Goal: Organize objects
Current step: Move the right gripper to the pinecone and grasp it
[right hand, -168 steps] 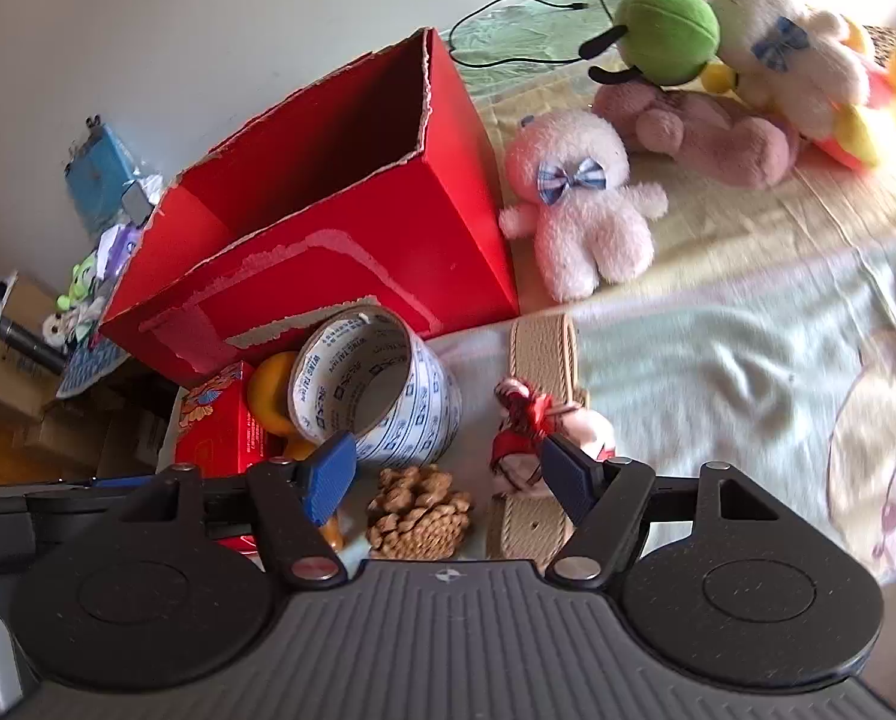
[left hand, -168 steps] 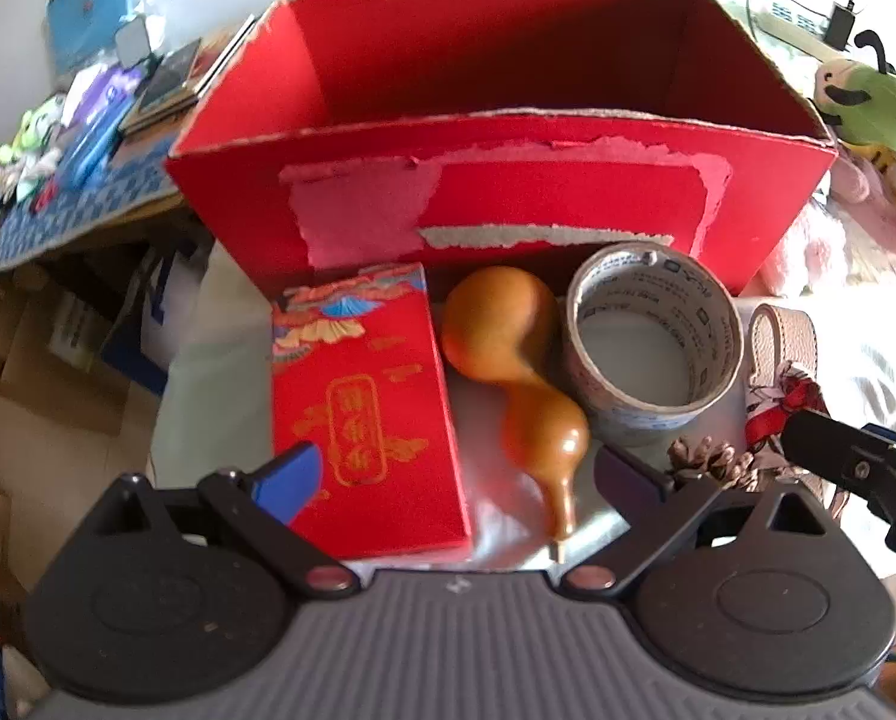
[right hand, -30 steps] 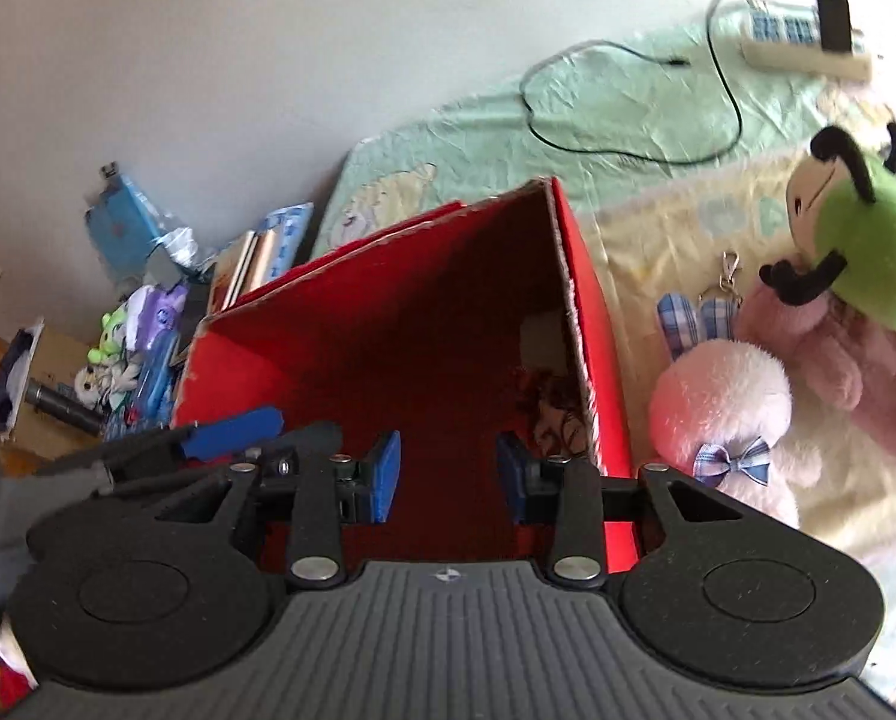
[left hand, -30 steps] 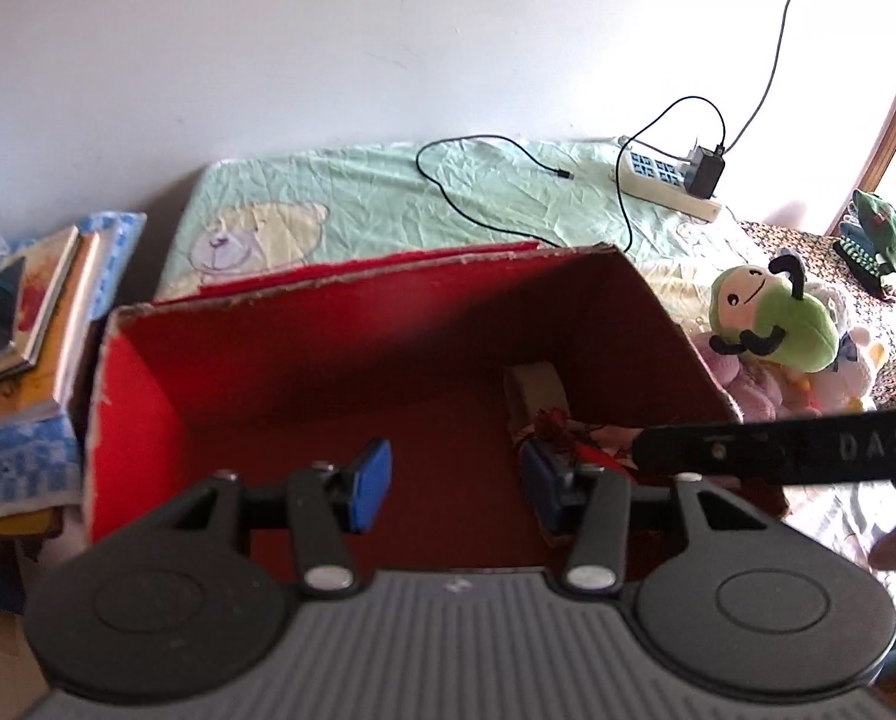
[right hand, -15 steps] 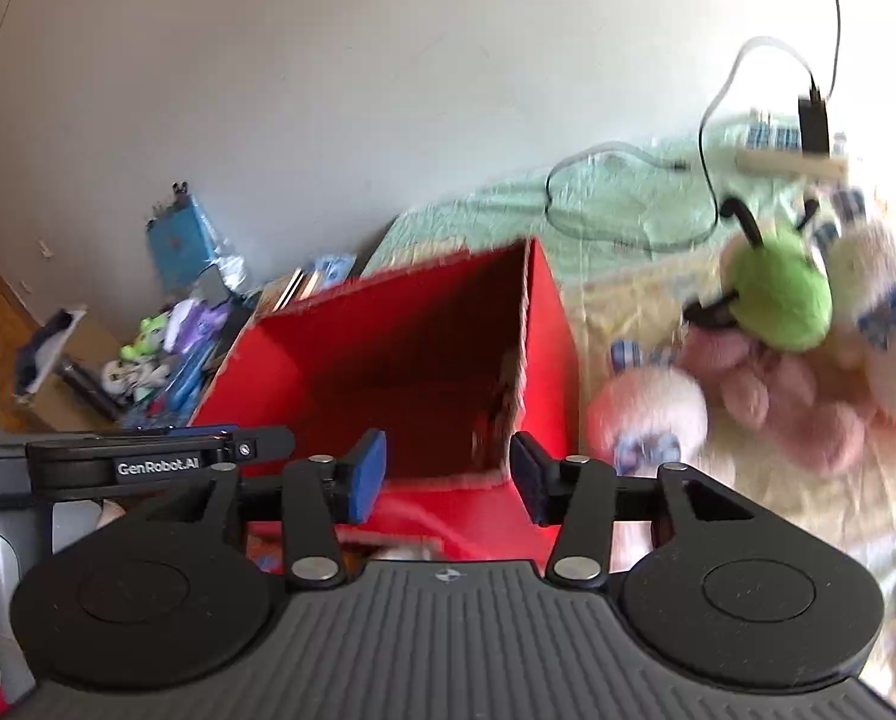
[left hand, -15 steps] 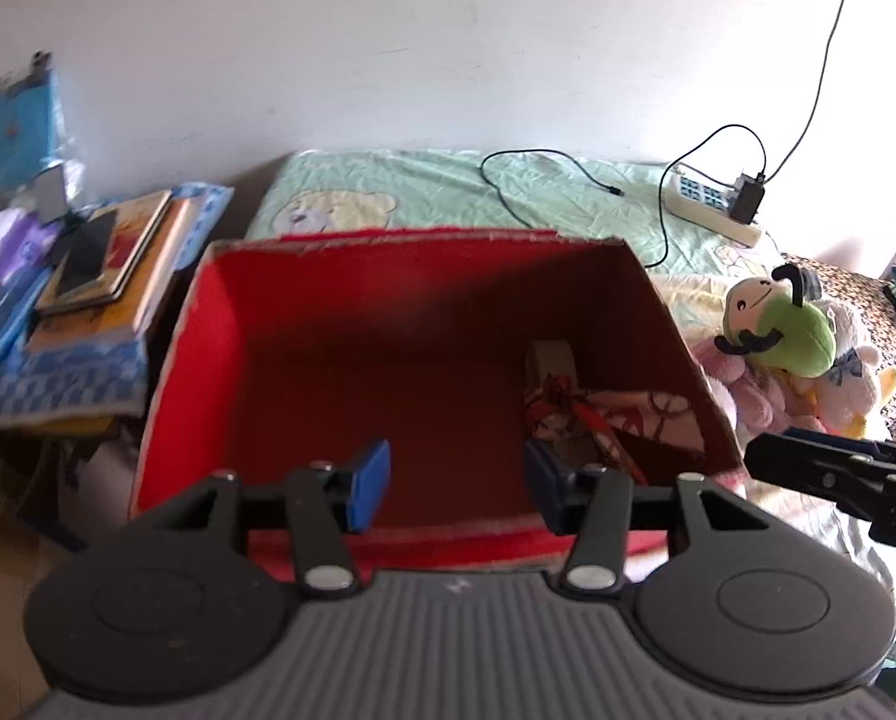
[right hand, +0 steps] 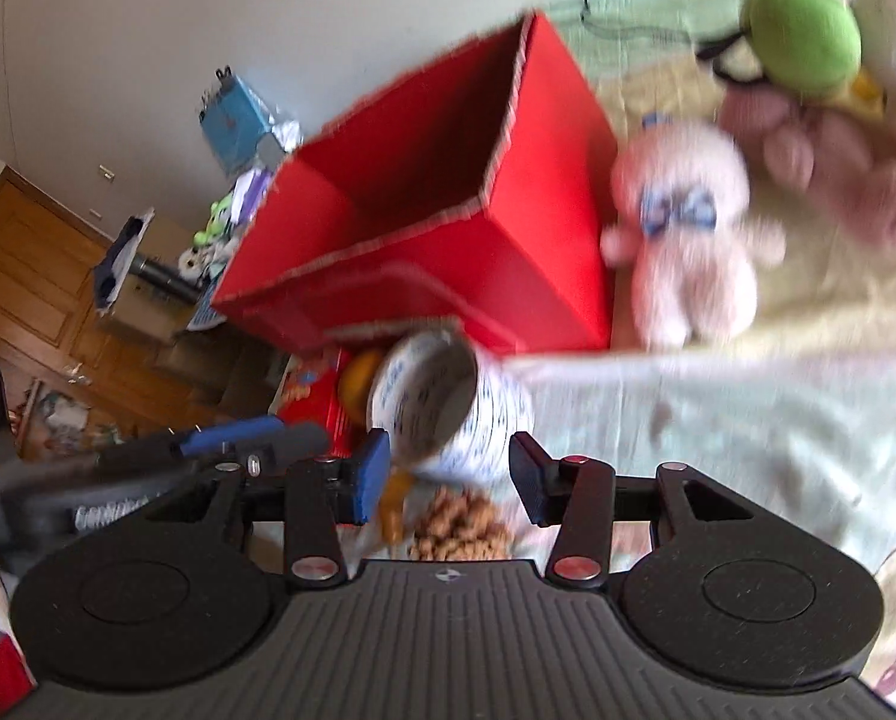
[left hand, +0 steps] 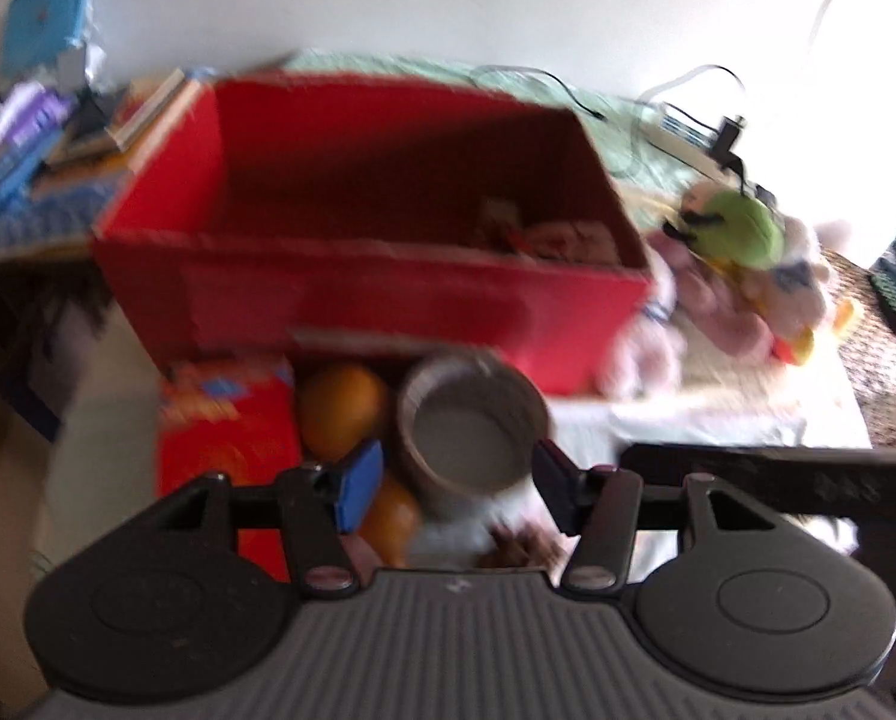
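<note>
A red cardboard box (left hand: 352,300) (right hand: 496,252) stands open on the bed, with a strap and a red-and-white item (left hand: 544,237) lying in its right end. In front of it lie a roll of tape (left hand: 472,420) (right hand: 448,402), an orange gourd (left hand: 343,414), a flat red packet (left hand: 226,426) and a pine cone (right hand: 460,525). My left gripper (left hand: 457,483) is open, low over the tape roll and gourd. My right gripper (right hand: 448,474) is open too, just short of the tape roll, with the pine cone below it. Both views are blurred.
Plush toys (left hand: 742,264) (right hand: 688,228) lie to the right of the box on the pale bedsheet (right hand: 748,420). Books and clutter (left hand: 40,138) fill a shelf to the left. A power strip with cables (left hand: 682,126) lies behind. Beyond the bed's left edge is a wooden floor (right hand: 28,276).
Both grippers have pulled back from over the box and dropped low in front of it. The tape roll, gourd and packet are back in view. The strap item stays inside the box.
</note>
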